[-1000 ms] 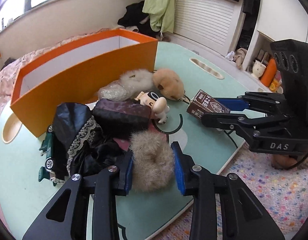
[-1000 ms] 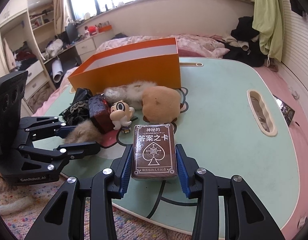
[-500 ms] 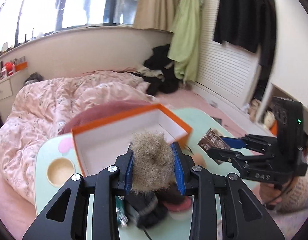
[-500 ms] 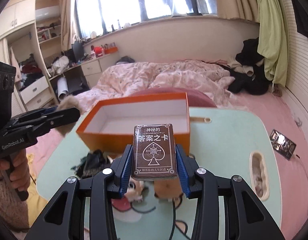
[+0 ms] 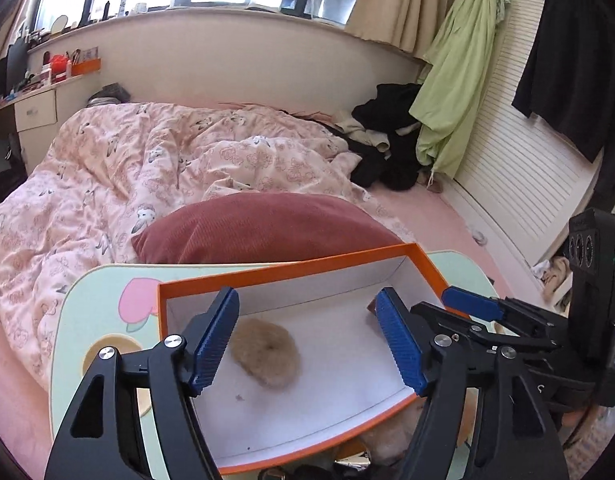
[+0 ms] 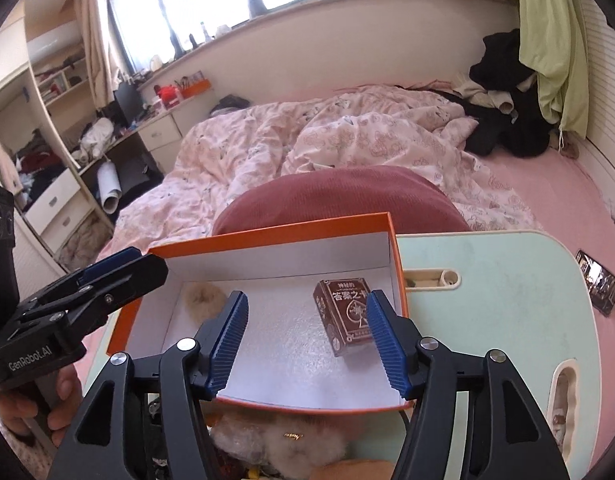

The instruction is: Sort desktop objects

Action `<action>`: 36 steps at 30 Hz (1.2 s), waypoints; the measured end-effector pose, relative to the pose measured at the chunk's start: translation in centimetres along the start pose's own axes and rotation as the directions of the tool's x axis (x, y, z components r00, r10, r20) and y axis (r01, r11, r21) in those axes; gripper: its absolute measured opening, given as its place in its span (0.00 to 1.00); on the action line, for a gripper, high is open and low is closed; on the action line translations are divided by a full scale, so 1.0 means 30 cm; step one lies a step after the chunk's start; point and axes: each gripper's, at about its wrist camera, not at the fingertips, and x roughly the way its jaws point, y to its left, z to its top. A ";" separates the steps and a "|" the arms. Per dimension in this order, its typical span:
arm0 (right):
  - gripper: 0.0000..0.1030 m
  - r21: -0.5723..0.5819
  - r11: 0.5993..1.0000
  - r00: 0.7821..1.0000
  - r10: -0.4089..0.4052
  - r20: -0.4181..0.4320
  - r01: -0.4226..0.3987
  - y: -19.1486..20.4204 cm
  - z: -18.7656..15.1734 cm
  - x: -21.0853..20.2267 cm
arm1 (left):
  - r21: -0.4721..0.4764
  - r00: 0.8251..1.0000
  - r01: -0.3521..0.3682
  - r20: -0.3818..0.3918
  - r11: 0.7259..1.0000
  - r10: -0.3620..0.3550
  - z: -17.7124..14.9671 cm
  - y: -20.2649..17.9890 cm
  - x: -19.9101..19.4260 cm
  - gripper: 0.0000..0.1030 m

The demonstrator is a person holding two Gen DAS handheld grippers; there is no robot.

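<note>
An orange box (image 5: 291,270) with a white inside stands on the pale green table (image 5: 99,300); it also shows in the right wrist view (image 6: 267,236). A tan fluffy scrunchie (image 5: 265,350) lies on the box floor at the left, also seen from the right wrist (image 6: 203,300). A brown card box (image 6: 345,316) lies on the box floor at the right. My left gripper (image 5: 307,340) is open and empty above the scrunchie. My right gripper (image 6: 307,344) is open and empty above the box, its right finger (image 6: 385,344) beside the card box.
Fluffy and dark items (image 6: 263,444) lie on the table in front of the orange box. A red cushion (image 5: 263,228) and a pink bed (image 5: 107,168) lie behind the table. A phone (image 6: 597,286) lies at the far right.
Both grippers have opened over the orange box. The scrunchie has dropped from the left gripper and the card box from the right gripper onto the box floor.
</note>
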 end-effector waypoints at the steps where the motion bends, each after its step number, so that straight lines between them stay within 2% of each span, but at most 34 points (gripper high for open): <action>1: 0.63 -0.003 1.000 1.000 0.001 0.015 -0.001 0.000 -0.015 -0.027 | -0.002 1.000 0.001 0.012 1.000 -0.001 -0.010 0.002 -0.023 0.75; 4: 0.70 -0.028 1.000 0.999 -0.006 0.047 0.008 0.009 -0.063 -0.113 | 0.008 1.000 -0.002 0.031 1.000 0.002 -0.051 -0.004 -0.094 0.77; 8: 0.83 -0.041 0.999 0.998 0.005 0.056 -0.002 0.002 -0.181 -0.217 | 0.023 0.998 0.049 0.039 0.999 -0.050 -0.158 -0.026 -0.201 0.77; 11: 0.83 -0.070 0.997 0.999 -0.026 0.037 0.028 -0.006 -0.294 -0.271 | 0.055 0.998 0.061 0.010 0.997 -0.062 -0.266 -0.053 -0.249 0.78; 17: 0.86 -0.189 0.969 0.985 -0.169 -0.038 0.159 0.004 -0.478 -0.258 | 0.154 0.995 -0.017 -0.090 0.988 0.031 -0.480 -0.096 -0.247 0.78; 20: 0.87 -0.244 0.946 0.969 -0.237 -0.067 0.214 0.005 -0.537 -0.211 | 0.189 0.989 -0.091 -0.098 0.978 0.111 -0.554 -0.094 -0.215 0.78; 21: 0.87 -0.246 0.947 0.968 -0.236 -0.084 0.209 0.000 -0.547 -0.196 | 0.200 0.985 -0.113 -0.107 0.973 0.137 -0.569 -0.096 -0.200 0.78; 23: 0.97 -0.234 0.952 0.968 -0.226 -0.108 0.196 -0.016 -0.551 -0.181 | 0.197 0.979 -0.119 -0.142 0.973 0.149 -0.586 -0.097 -0.170 0.78; 24: 1.00 -0.222 0.955 0.967 -0.227 -0.118 0.197 -0.028 -0.551 -0.175 | 0.210 0.977 -0.135 -0.136 0.968 0.166 -0.589 -0.102 -0.165 0.79; 26: 1.00 -0.204 0.960 0.967 -0.222 -0.122 0.194 -0.047 -0.552 -0.171 | 0.208 0.976 -0.139 -0.136 0.968 0.169 -0.587 -0.101 -0.161 0.82; 28: 1.00 -0.205 0.959 0.968 -0.220 -0.117 0.193 -0.052 -0.555 -0.171 | 0.205 0.974 -0.148 -0.141 0.968 0.178 -0.589 -0.090 -0.152 1.00; 36: 1.00 -0.219 0.958 0.973 -0.209 -0.103 0.182 -0.042 -0.558 -0.176 | 0.202 0.973 -0.150 -0.142 0.968 0.180 -0.595 -0.083 -0.157 1.00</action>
